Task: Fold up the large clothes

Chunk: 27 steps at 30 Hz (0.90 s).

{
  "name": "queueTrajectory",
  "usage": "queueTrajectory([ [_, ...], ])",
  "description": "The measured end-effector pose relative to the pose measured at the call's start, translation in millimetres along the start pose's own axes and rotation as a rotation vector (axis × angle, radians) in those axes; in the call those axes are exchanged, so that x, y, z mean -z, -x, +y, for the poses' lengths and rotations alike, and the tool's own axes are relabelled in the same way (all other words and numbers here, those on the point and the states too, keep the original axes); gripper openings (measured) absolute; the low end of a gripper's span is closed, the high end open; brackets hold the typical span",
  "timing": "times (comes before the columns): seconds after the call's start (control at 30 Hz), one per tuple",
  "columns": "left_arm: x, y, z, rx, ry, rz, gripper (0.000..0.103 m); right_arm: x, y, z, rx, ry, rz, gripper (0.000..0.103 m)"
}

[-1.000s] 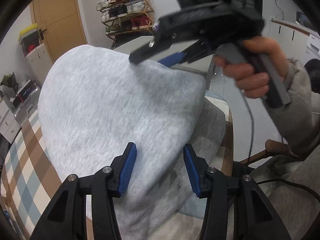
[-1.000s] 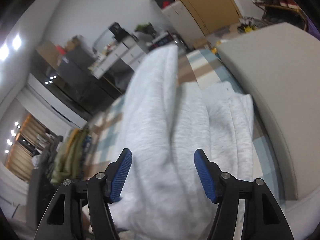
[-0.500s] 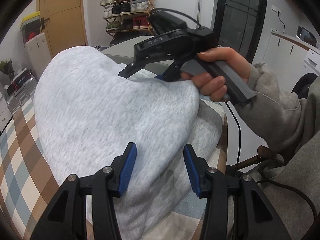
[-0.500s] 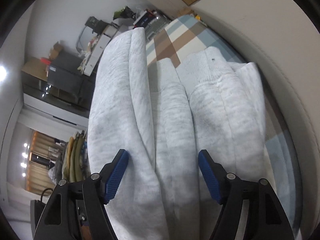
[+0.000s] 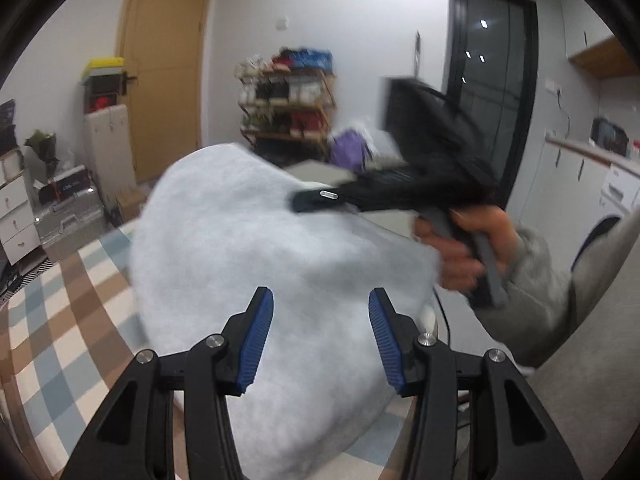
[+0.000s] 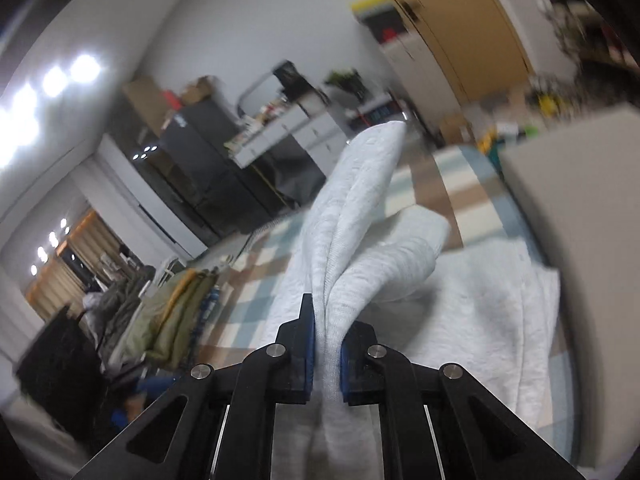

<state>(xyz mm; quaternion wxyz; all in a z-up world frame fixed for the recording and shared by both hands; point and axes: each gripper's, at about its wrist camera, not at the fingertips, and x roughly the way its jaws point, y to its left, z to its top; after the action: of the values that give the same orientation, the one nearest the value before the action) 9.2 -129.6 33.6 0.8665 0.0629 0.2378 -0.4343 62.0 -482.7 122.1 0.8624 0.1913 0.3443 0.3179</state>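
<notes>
The grey sweatshirt [image 6: 352, 248] hung partly lifted above the checked tablecloth [image 5: 60, 320], its lower folds still lying on the cloth beside a pale cushioned edge [image 6: 580, 216]. The right gripper [image 6: 327, 354] was clenched on a bunched ridge of the fabric — several layers squeezed between its blue pads. The left gripper [image 5: 320, 338] had the cloth draped between its fingers; its jaws were opening slightly, and whether the pads pressed the fabric I could not tell. To do this lift well, both hands should rise together and keep the held edge taut, so the layers do not slide apart before the fold is laid down. Half a second before, the right jaws stood wide over the garment lying flat — now they had closed and pulled it up.
</notes>
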Motion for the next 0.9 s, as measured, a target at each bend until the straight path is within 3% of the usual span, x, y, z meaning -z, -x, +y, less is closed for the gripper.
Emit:
queueTrajectory([
  [0.1, -4.4, 1.8, 17.0, -0.095, 0.065, -0.027, 0.045, 33.4, 26.6, 1.7, 0.115, 0.025, -0.031, 0.008],
  [0.23, 3.0, -49.0, 33.4, -0.142, 0.135, 0.088, 0.045, 75.7, 7.3, -80.9, 0.318, -0.223, 0.099, 0.009],
  [0.3, 14.5, -76.5, 30.1, -0.161, 0.107, 0.17, 0.045, 87.1, -3.4, -102.1, 0.323, -0.297, 0.135, 0.009],
  [0.37, 26.5, -101.8, 25.7, -0.189, 0.079, 0.271, 0.045, 83.1, 0.4, -97.1, 0.299, -0.28, 0.118, 0.009],
  [0.4, 32.2, -104.4, 23.1, -0.223, 0.056, 0.284, 0.045, 78.0, 4.1, -90.6, 0.296, -0.252, 0.107, 0.009],
  [0.47, 39.6, -103.8, 17.3, -0.258, 0.007, 0.291, 0.048, 67.8, 11.9, -81.0, 0.279, -0.207, 0.089, 0.009],
  [0.53, 42.7, -98.5, 22.6, -0.243, 0.024, 0.289, 0.05, 67.2, 12.5, -84.6, 0.285, -0.205, 0.103, 0.01],
  [0.63, 45.6, -98.0, 25.9, -0.214, 0.047, 0.291, 0.05, 88.6, 0.3, -105.8, 0.364, -0.237, 0.171, 0.014],
  [0.7, 43.0, -91.2, 24.1, -0.212, 0.051, 0.28, 0.05, 93.1, 3.0, -100.7, 0.381, -0.221, 0.162, 0.016],
  [0.77, 38.5, -77.2, 30.2, -0.181, 0.126, 0.218, 0.05, 92.4, 6.6, -96.1, 0.405, -0.196, 0.163, 0.018],
  [0.83, 38.6, -57.6, 48.2, -0.197, 0.239, 0.126, 0.051, 93.1, 5.7, -95.9, 0.401, -0.192, 0.175, 0.018],
  [0.9, 43.8, -58.5, 68.0, -0.246, 0.328, 0.147, 0.053, 92.9, -0.6, -97.2, 0.392, -0.198, 0.184, 0.02],
])
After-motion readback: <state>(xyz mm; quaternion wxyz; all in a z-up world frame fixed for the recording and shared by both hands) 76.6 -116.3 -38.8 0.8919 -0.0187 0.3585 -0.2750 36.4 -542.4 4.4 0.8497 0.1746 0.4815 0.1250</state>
